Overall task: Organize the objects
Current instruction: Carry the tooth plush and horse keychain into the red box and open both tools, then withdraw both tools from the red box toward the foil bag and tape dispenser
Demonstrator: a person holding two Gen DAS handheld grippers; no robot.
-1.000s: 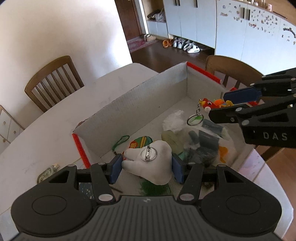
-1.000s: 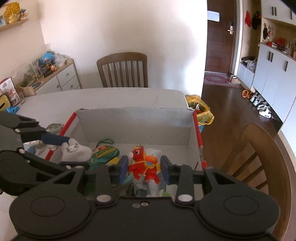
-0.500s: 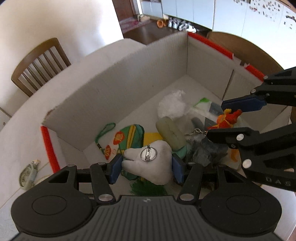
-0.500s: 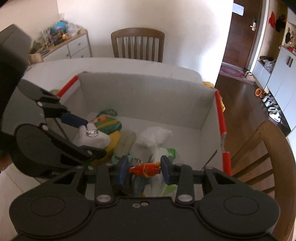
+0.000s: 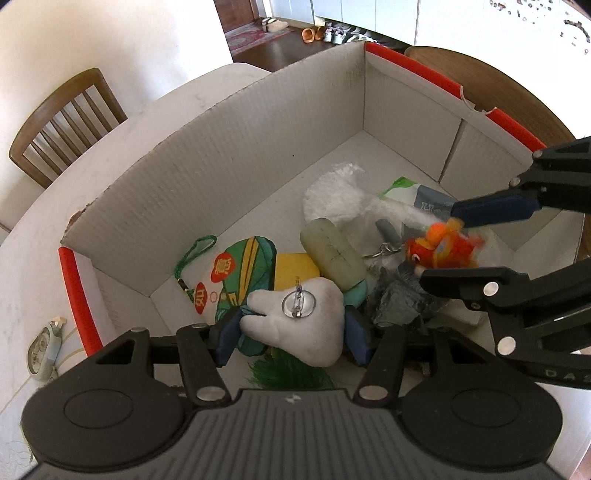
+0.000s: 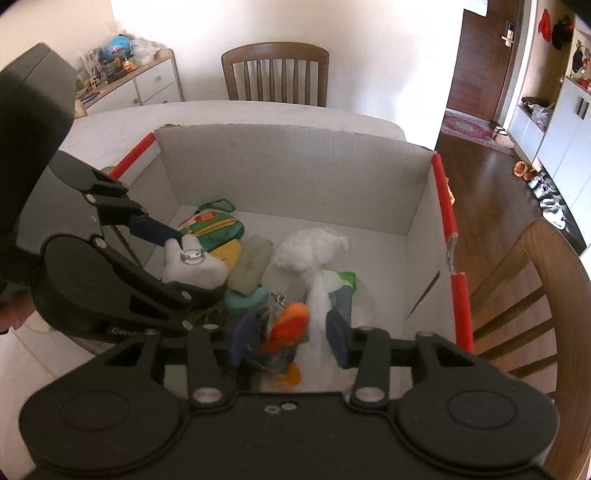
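Left tool [image 5: 291, 338] brackets white tooth-shaped plush [image 5: 299, 319] bearing a metal ring.

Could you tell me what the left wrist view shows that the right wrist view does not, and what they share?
Only the left wrist view shows the shoes by the white cabinets. Only the right wrist view shows the cluttered sideboard and the brown door. Both show the cardboard box, the white tooth plush between the left claw's pads, and the red-orange toy in the right claw.

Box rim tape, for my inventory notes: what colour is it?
Red tape on the box; clearest in the left wrist view.
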